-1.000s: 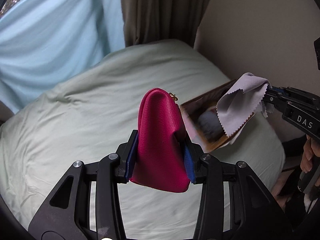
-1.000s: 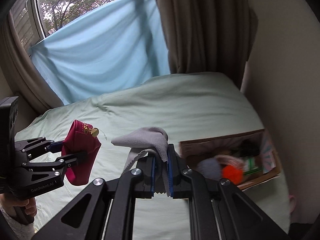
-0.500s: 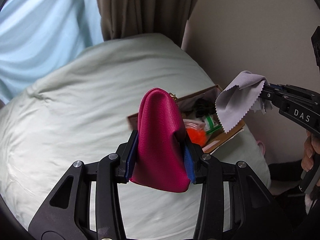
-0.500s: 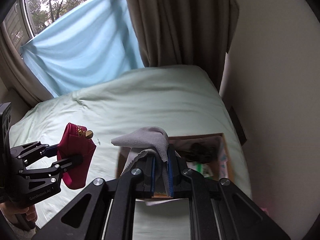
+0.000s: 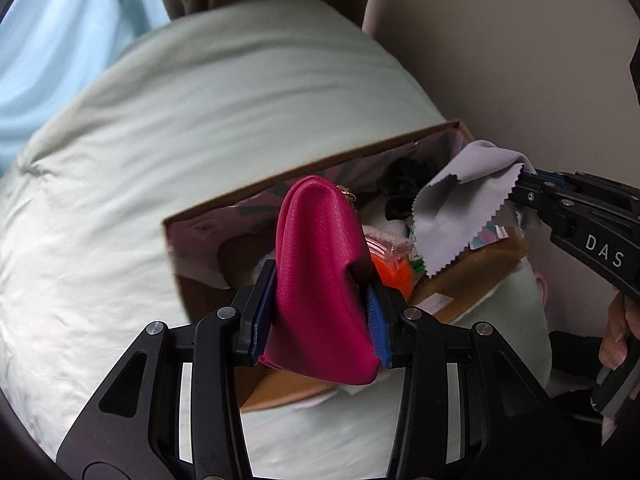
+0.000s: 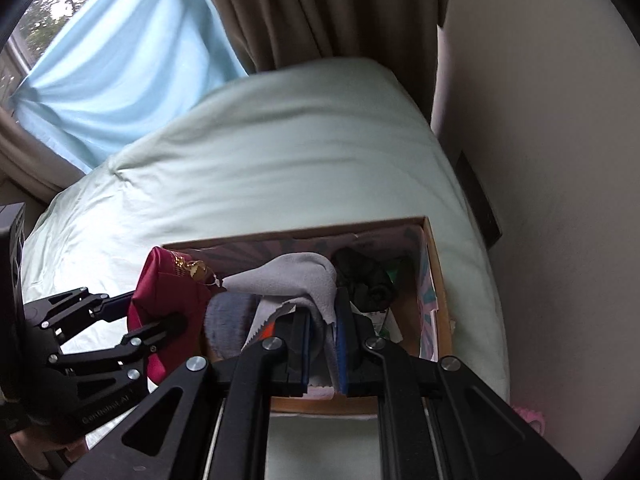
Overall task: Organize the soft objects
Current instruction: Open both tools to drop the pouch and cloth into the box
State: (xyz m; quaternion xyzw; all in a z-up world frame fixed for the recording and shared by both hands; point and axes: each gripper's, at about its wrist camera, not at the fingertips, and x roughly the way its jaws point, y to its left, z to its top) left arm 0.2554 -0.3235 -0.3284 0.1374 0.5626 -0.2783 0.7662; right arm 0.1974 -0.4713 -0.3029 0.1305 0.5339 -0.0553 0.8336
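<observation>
My left gripper (image 5: pixel 320 320) is shut on a magenta pouch (image 5: pixel 320 280) with a gold zip pull and holds it above the open cardboard box (image 5: pixel 208 216). The pouch (image 6: pixel 168 300) hangs over the box's left end in the right wrist view. My right gripper (image 6: pixel 322 336) is shut on a grey cloth (image 6: pixel 296 280) with zigzag edges, held over the middle of the box (image 6: pixel 434 280). The cloth (image 5: pixel 460 216) also shows in the left wrist view, over the box's right part.
The box lies on a pale green bed (image 6: pixel 280 140) near its right edge. Inside are a black item (image 6: pixel 364 276), an orange piece (image 5: pixel 394 276) and a grey fuzzy item (image 6: pixel 228 320). A wall (image 6: pixel 540 160) and brown curtain (image 6: pixel 320 8) stand close.
Both grippers have moved right and forward with their loads, from beside the box to directly over it. The box now sits much closer below. Both grips are unchanged.
</observation>
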